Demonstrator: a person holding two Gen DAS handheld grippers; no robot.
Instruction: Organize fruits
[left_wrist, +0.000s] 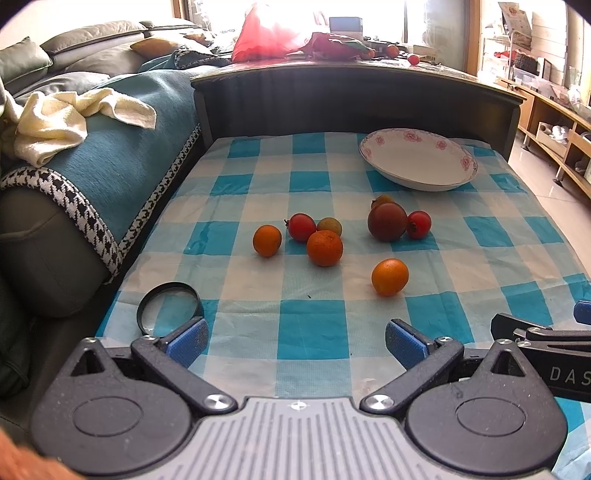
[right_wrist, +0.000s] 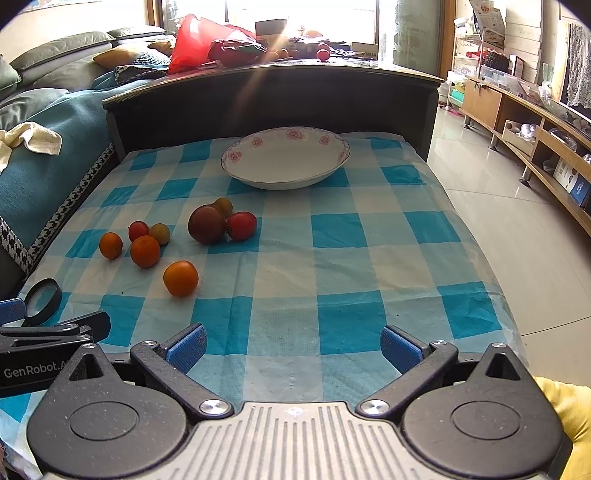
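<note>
Several small fruits lie loose on the blue-and-white checked cloth (left_wrist: 314, 325): three oranges, the nearest one (left_wrist: 389, 277) (right_wrist: 181, 278), two red fruits, a dark purple-brown fruit (left_wrist: 387, 221) (right_wrist: 207, 224) and two yellowish ones. A white plate with a pink flower rim (left_wrist: 419, 158) (right_wrist: 286, 157) stands empty at the far side. My left gripper (left_wrist: 295, 341) is open and empty above the near edge, short of the fruits. My right gripper (right_wrist: 293, 345) is open and empty, to the right of the left one.
A black-rimmed magnifying glass (left_wrist: 168, 304) (right_wrist: 42, 295) lies at the cloth's near left corner. A sofa with a teal blanket (left_wrist: 110, 147) and a cream towel (left_wrist: 55, 122) borders the left. A dark raised shelf (left_wrist: 351, 92) stands behind the plate. Tiled floor (right_wrist: 517, 221) lies to the right.
</note>
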